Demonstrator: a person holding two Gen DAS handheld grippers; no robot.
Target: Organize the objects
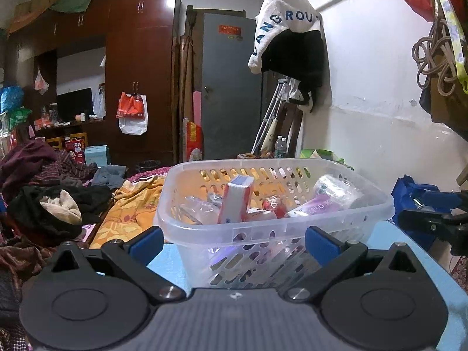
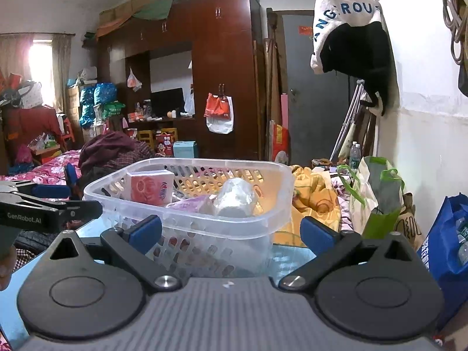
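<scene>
- Clear perforated basket [image 1: 275,204] on light-blue counter [image 1: 415,251], right in front of both wrist cameras, just beyond the fingertips.
- Already inside: red-and-white tissue pack [image 1: 237,201] propped upright, purple tube [image 1: 316,204], clear wrapped bundle [image 2: 234,197], small red item [image 1: 273,204], crumpled plastic wrappers.
- Left gripper [image 1: 234,244]: jaws spread wide, nothing between them, blue pads flanking the basket's near wall, not touching as far as visible.
- Right gripper [image 2: 231,232]: jaws wide apart too, empty, aimed at the near corner of the basket.
- Each gripper visible at the edge of the other's view; close together, on either side of the basket.
- No loose item on the counter in either view; sorting looks near done or paused, hard to tell which.
- Risk: basket light and sitting close to the counter edge on the bed side; a push from either gripper could slide it off onto the yellow blanket [image 1: 131,207].
- Risk: tissue pack leaning, could topple or fall out if the basket is jolted or tilted.
- Risk: thin rim flexes; a one-sided pinch could tip the load, so a grab on both sides looks safer.
- Risk: both grippers closing in together could collide.
- Blue bag [image 2: 444,251] and green-and-white bag [image 2: 377,193] crowd the right side; little room to swing out.
</scene>
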